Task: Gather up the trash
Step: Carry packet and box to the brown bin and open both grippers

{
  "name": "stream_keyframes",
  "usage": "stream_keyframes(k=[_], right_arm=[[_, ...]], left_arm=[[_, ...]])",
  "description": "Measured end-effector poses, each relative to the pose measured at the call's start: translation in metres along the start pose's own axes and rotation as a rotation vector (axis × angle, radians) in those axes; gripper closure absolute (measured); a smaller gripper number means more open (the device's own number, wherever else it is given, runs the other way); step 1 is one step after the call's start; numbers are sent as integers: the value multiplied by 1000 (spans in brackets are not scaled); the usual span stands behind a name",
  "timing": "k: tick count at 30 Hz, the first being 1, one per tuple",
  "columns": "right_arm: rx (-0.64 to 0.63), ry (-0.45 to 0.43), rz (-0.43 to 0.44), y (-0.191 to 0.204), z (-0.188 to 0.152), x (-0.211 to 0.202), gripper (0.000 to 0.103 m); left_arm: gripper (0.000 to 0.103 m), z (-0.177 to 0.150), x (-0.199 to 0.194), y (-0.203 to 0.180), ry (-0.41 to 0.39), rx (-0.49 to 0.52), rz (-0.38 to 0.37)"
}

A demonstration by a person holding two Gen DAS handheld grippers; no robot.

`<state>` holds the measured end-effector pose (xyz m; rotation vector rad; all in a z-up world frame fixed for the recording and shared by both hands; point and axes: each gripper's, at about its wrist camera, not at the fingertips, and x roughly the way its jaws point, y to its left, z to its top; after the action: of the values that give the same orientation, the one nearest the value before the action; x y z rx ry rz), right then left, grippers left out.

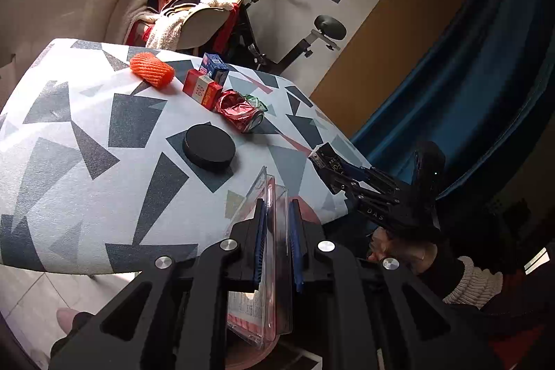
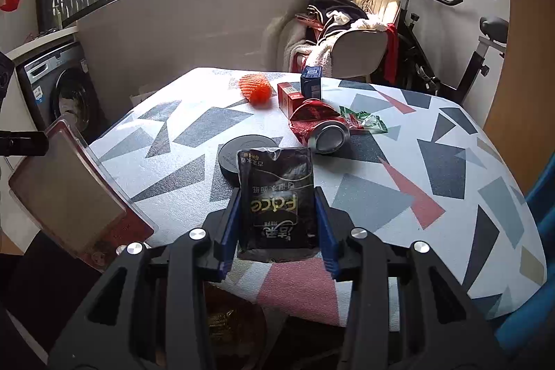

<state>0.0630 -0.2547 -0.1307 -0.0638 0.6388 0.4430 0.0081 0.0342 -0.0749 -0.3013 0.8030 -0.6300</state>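
- Nearest the lens, the left gripper (image 1: 277, 231) pinched a clear plastic package (image 1: 274, 252) edge-on at bottom centre, over the table's near edge.
- Patterned table (image 2: 433, 169) filled the middle of both views.
- Right gripper (image 2: 277, 231) clamped a black tissue packet (image 2: 277, 200) upright, low in the frame's centre.
- Black round lid (image 1: 209, 147) lay mid-table.
- Crushed red can (image 2: 319, 127) lay beyond the lid, touching a green wrapper (image 2: 364, 122).
- Orange foam net (image 1: 152, 70), red box (image 1: 202, 88) and blue box (image 1: 214, 66) sat along the far edge.

Left gripper (image 1: 277, 217) pinches clear plastic package (image 1: 274, 231) over table (image 1: 86, 169).
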Motion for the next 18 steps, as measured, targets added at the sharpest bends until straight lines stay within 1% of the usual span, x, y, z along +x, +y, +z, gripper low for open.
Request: stream_keyframes(k=[3, 5, 9, 13, 18], right_arm=[[0, 1, 5, 3, -4, -4, 61], [-6, 7, 4, 6, -7, -4, 61], [-10, 16, 8, 9, -11, -4, 61], [-11, 27, 14, 11, -15, -2, 61], [-3, 39, 28, 11, -20, 2, 61]], left_arm=[[90, -15, 14, -5, 55, 15, -33], [90, -23, 24, -7, 91, 29, -40], [90, -35, 42, -4, 143, 30, -35], [90, -43, 60, 2, 185, 32, -10], [89, -51, 75, 10, 216, 17, 11]])
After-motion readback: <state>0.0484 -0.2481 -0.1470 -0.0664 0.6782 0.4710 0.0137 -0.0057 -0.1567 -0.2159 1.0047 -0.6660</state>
